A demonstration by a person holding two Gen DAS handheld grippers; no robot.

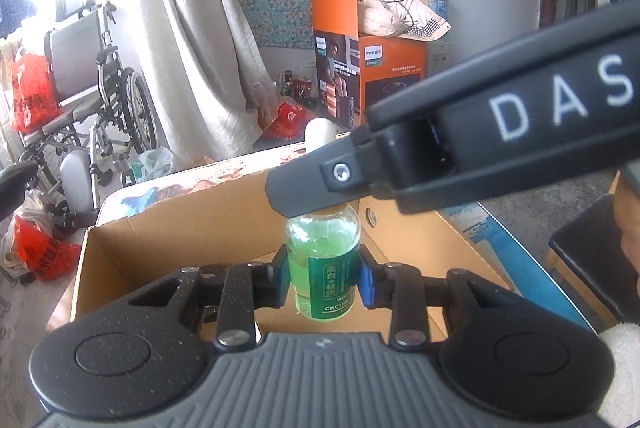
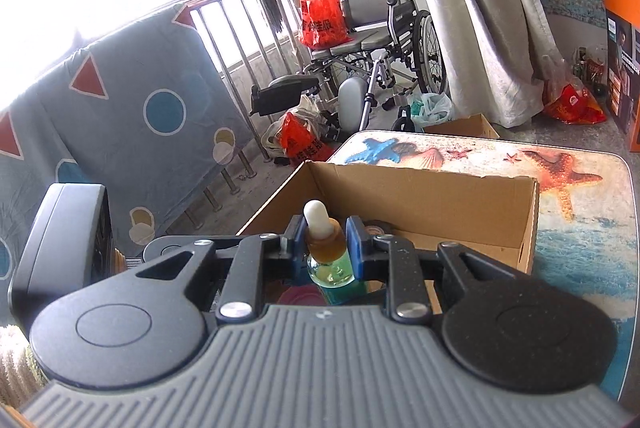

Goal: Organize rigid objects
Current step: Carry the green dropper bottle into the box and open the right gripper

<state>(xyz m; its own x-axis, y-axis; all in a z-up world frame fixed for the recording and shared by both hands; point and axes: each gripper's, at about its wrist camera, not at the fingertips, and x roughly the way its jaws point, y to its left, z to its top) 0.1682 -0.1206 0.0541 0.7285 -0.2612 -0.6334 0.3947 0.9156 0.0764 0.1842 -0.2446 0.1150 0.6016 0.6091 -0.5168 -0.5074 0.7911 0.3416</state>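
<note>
A clear glass dropper bottle (image 1: 324, 260) with green liquid and a green label hangs over an open cardboard box (image 1: 180, 224). My left gripper (image 1: 323, 276) is shut on the bottle's body, its blue pads pressing both sides. My right gripper (image 2: 325, 240) is shut on the bottle's amber collar (image 2: 325, 246), just under the white rubber bulb (image 2: 316, 214). In the left wrist view the right gripper's finger (image 1: 304, 188) reaches in from the right and hides the bottle's top. In the right wrist view the bottle's shoulder (image 2: 330, 270) shows below the pads.
The box (image 2: 420, 188) stands on a table with a starfish print (image 2: 560, 180) and holds a few round items, partly hidden. On the floor are a wheelchair (image 2: 384, 40), red bags (image 2: 300, 140), a curtain (image 1: 192, 48) and an orange carton (image 1: 372, 76).
</note>
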